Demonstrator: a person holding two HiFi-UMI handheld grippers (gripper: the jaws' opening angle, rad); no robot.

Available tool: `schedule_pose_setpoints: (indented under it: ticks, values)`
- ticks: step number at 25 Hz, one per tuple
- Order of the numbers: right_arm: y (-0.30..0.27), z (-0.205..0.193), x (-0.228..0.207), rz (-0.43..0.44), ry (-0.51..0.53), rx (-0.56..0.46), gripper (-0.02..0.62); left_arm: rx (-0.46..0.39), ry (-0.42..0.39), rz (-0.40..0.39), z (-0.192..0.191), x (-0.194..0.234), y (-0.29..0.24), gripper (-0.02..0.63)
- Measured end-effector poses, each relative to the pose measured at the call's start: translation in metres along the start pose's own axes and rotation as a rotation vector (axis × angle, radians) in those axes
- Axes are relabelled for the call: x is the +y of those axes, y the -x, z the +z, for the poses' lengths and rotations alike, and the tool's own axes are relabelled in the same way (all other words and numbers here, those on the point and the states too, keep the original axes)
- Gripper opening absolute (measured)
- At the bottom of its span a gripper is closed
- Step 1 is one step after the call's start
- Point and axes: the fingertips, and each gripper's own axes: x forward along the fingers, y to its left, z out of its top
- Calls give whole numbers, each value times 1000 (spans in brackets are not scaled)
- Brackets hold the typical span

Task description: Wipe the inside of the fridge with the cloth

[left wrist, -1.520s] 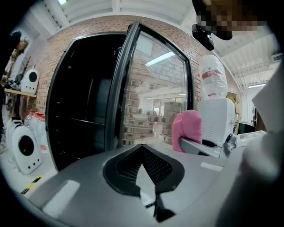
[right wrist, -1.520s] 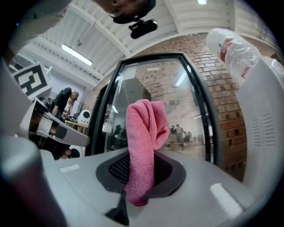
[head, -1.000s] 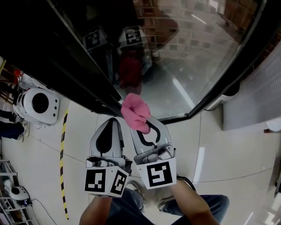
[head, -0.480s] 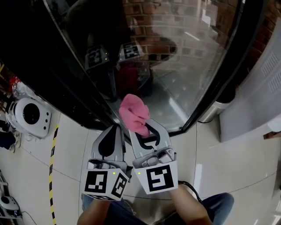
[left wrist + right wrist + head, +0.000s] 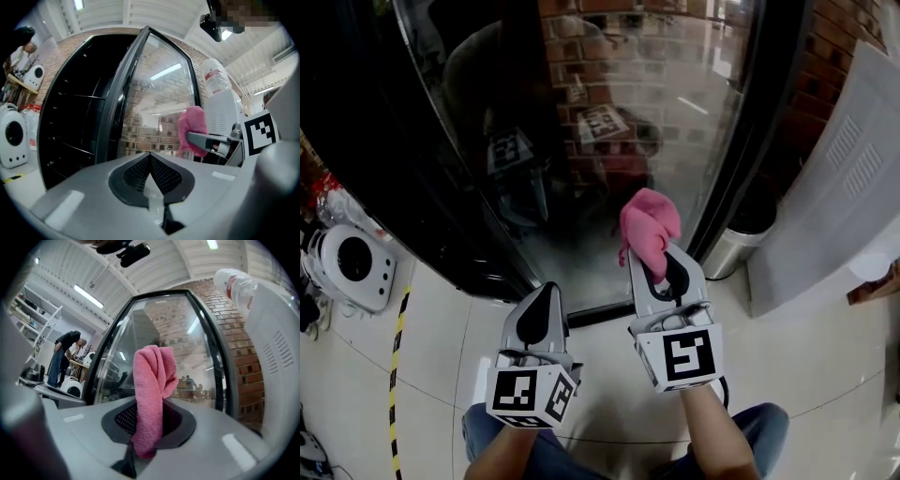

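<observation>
The fridge stands dark and tall, and its glass door mirrors brick wall, ceiling lights and both marker cubes. The right gripper is raised close to the lower right part of that door, near its black frame; whether it touches the glass cannot be told. Its jaws are clamped on the pink cloth, which bunches up above the jaw tips and folds over towards the door, with a short end hanging down between the jaws. The left gripper is lower and further out from the door, near its bottom edge and well left of the cloth. Its jaws are pressed together with nothing between them. In the left gripper view, dark shelves show inside the fridge to the left of the door. On the pale tiled floor, a shiny metal bin stands just beside the door's right foot, and a white slotted panel rises right of that. Well to the left of the fridge sit a round white machine and a strip of yellow-and-black tape.
</observation>
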Motion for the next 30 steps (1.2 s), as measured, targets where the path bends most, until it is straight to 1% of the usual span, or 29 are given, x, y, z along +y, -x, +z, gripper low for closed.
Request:
schedule_pose_setpoints:
  ticks: [3,9,11,13,16,19,22,24,25,27,30]
  values:
    - [8,-12,-32,-64,-20,3,60,5,-3,20,-9,5,-2,12]
    - [25,-38,-88,-187,-25,42,60,8,-11,43,-17,12,-1,12]
    - [28,-45,-95,-209,-36,58,60,20,-8,43,-22,13,-3,12]
    - [29,-46,-92,-207,-37,62,60,34,0,46,-27,13,-4,13]
    - [28,-40,-72,-166,-4,44,60,44,9,52,-30,12,-4,12]
    - [23,-25,-37,-104,27,-12,60,24,17,39,-25,9,-1,12]
    - [13,-9,12,-5,18,-86,60,5,23,43,-22,12,5,13]
    - [10,-4,50,68,-2,-120,60,5,24,63,-21,19,10,12]
    - [8,-7,68,104,-10,-115,60,5,23,76,-21,24,13,12]
    - [5,-21,101,170,-4,-66,60,0,25,99,-19,36,18,12]
    - [0,-40,137,218,-17,-24,60,-12,14,109,-17,49,25,12]
